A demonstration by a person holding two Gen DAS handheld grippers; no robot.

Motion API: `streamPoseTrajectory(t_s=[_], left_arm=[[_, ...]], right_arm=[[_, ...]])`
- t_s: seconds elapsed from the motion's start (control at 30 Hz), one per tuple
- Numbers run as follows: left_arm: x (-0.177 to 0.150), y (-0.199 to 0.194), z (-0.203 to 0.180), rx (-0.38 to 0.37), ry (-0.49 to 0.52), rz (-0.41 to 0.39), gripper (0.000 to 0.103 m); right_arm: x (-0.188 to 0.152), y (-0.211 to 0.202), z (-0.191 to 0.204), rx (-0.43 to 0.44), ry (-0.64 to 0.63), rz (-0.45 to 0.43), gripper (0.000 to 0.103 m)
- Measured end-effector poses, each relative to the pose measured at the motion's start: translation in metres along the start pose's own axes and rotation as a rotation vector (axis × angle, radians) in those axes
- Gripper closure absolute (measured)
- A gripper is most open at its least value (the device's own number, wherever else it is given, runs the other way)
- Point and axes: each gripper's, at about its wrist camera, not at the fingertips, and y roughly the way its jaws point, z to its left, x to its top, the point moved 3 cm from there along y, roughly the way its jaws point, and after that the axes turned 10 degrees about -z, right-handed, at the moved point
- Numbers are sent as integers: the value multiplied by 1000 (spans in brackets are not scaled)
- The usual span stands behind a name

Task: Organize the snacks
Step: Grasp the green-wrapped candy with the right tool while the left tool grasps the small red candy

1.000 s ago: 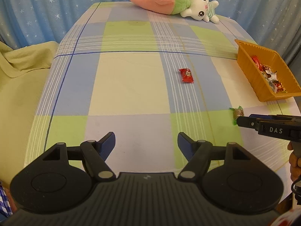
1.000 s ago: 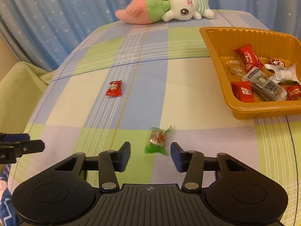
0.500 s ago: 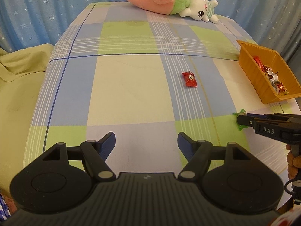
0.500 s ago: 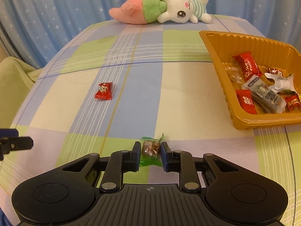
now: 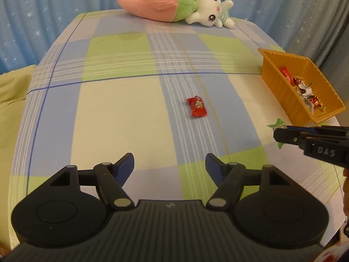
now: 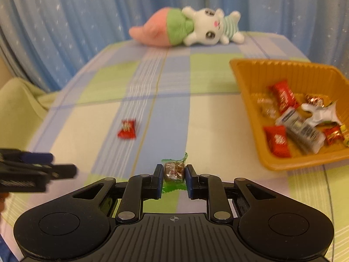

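My right gripper (image 6: 174,177) is shut on a green-wrapped candy (image 6: 173,171) and holds it above the checked tablecloth; the candy also shows in the left wrist view (image 5: 277,124) at the right gripper's tip (image 5: 281,134). My left gripper (image 5: 169,167) is open and empty, with a red candy (image 5: 197,107) lying on the cloth ahead of it; that red candy also shows in the right wrist view (image 6: 127,129). An orange tray (image 6: 244,87) holding several wrapped snacks stands to the right, also seen in the left wrist view (image 5: 281,87).
A pink, green and white plush toy (image 5: 174,11) lies at the table's far edge before a blue starred curtain. A yellow-green cloth (image 5: 11,100) hangs off the left side. The left gripper shows at the left in the right wrist view (image 6: 37,170).
My right gripper closed on the green candy and lifted it off the cloth. My left gripper moved forward toward the red candy and stayed open.
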Motion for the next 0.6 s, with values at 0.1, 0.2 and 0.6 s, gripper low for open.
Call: streamPoseTrajectory(t_s=[0.1, 0.2, 0.6], left_arm=[[7, 11, -9, -20, 21, -9, 35], [15, 23, -17, -39, 36, -20, 38], [43, 75, -34, -30, 68, -41, 56]], right_arm=[[12, -12, -5, -9, 29, -34, 81], [21, -23, -14, -26, 57, -60, 81], [29, -56, -62, -127, 157, -114, 81]])
